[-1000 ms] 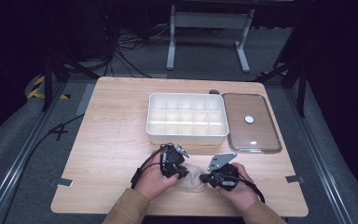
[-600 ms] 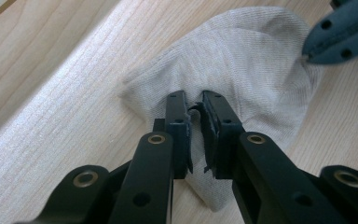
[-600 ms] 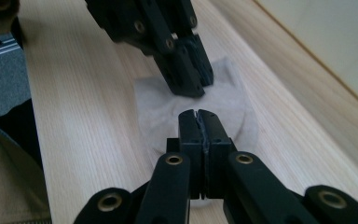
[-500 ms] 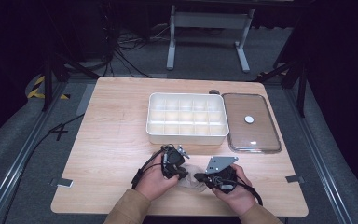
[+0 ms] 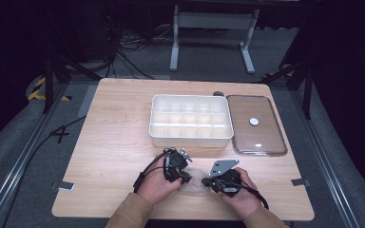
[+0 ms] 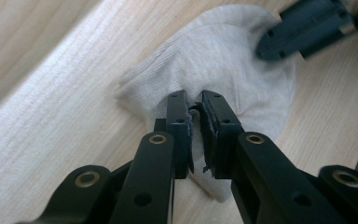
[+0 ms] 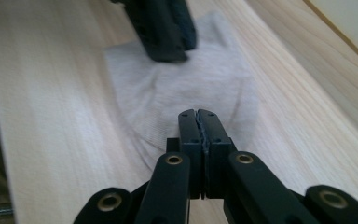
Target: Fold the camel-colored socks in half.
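Two hands point inward at the near table (image 5: pixel 109 142) edge: left gripper (image 6: pixel 194 105) and right gripper (image 7: pixel 199 115) both pinch one grey cloth (image 6: pixel 223 60). One compartment tray (image 5: pixel 190 119), one lid (image 5: pixel 256 124) lie beyond.

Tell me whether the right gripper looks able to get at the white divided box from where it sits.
Probably yes: bare table lies between the right gripper and the white divided box, though its jaws are shut at the sock.
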Available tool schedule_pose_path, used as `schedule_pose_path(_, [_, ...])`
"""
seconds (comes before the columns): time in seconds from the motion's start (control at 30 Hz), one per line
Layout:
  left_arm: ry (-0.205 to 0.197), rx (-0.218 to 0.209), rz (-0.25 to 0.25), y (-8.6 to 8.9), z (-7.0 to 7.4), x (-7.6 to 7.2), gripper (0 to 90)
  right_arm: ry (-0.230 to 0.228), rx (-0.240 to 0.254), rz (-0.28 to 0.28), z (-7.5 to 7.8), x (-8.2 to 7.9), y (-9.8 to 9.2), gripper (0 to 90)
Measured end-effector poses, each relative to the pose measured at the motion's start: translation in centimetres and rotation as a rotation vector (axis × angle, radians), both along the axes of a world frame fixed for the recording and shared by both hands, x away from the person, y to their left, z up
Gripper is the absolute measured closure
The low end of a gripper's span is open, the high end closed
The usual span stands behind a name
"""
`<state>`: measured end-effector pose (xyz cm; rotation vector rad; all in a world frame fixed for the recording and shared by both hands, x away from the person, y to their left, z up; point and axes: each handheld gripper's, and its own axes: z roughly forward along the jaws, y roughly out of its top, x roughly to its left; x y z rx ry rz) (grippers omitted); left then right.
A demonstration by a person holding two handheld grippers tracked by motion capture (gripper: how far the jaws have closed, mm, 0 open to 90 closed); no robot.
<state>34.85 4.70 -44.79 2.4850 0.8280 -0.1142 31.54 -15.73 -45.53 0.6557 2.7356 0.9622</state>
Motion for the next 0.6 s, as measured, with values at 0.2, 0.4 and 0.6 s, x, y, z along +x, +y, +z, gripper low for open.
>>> schedule_pose_path(0.2, [0.009, 0.002, 0.003, 0.06, 0.03, -0.14, 82.1, -0.011, -0.031, -0.017, -0.38, 0.35, -0.33, 89.9])
schedule_pose_path(0.4, [-0.002, -0.004, -0.006, 0.04, 0.03, -0.15, 81.0, -0.019, -0.035, -0.016, -0.43, 0.36, -0.22, 89.9])
schedule_pose_path(0.6, [-0.012, -0.038, -0.016, 0.43, 0.63, -0.51, 75.8, -0.019, -0.034, -0.021, -0.24, 0.35, -0.18, 89.9])
